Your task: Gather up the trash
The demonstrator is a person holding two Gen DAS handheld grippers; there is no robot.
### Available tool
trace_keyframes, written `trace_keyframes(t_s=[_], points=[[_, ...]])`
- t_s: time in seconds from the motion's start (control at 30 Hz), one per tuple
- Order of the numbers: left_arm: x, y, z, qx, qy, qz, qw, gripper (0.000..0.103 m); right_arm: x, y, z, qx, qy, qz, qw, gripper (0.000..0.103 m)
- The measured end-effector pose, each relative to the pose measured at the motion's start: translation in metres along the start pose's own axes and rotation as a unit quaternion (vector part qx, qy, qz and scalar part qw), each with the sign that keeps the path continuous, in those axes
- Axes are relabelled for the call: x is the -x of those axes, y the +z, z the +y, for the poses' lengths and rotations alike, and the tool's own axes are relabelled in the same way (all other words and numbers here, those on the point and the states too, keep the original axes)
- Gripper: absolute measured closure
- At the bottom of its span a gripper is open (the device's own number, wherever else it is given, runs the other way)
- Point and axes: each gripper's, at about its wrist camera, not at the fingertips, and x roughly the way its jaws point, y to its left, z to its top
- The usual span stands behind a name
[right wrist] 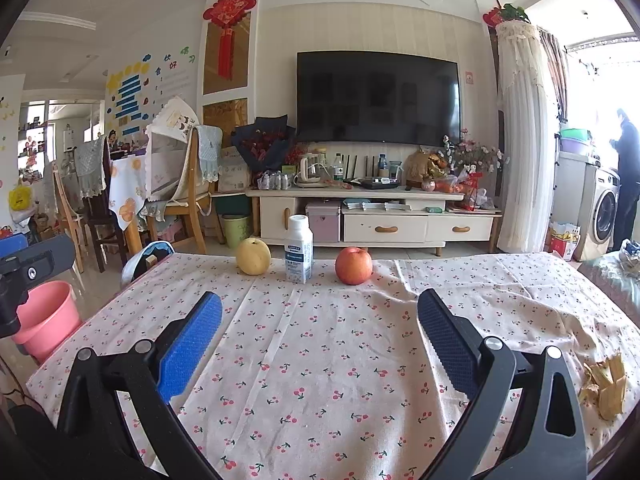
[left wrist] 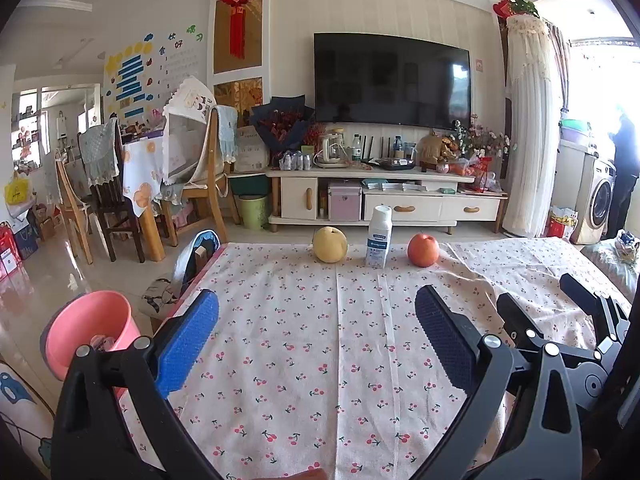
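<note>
A white milk bottle stands upright at the far edge of the cherry-print table, between a yellow pear and a red apple. The same bottle, pear and apple show in the right wrist view. Crumpled yellow peel scraps lie on the cloth near the right edge. A pink bucket stands on the floor left of the table; it also shows in the right wrist view. My left gripper is open and empty over the cloth. My right gripper is open and empty.
A TV stand and dining chairs stand beyond the table. A green bin sits on the floor by the stand. The right gripper's body shows at the right of the left wrist view.
</note>
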Motion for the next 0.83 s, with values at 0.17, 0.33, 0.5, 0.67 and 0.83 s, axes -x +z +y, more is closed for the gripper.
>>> trace_keyframes(t_s=[0.17, 0.33, 0.5, 0.67, 0.83], points=[[-0.010, -0.004, 0.001, 0.003, -0.001, 0.009, 1.0000, 0.004, -0.002, -0.002, 0.003, 0.000, 0.001, 0.003, 1.000, 0.006], [-0.024, -0.009, 0.002, 0.007, -0.011, 0.015, 0.9998, 0.004, -0.012, -0.007, 0.003, -0.003, 0.006, 0.013, 1.000, 0.006], [-0.055, -0.017, 0.006, 0.024, -0.026, 0.051, 0.9981, 0.004, -0.035, -0.015, 0.002, -0.012, 0.015, 0.050, 0.999, 0.006], [-0.124, -0.042, 0.014, 0.050, -0.014, 0.146, 0.9879, 0.004, -0.087, -0.033, -0.005, -0.046, 0.035, 0.157, 0.986, 0.005], [-0.180, -0.069, 0.010, 0.062, -0.013, 0.201, 0.9776, 0.004, -0.127, -0.054, -0.013, -0.066, 0.007, 0.237, 0.969, 0.005]])
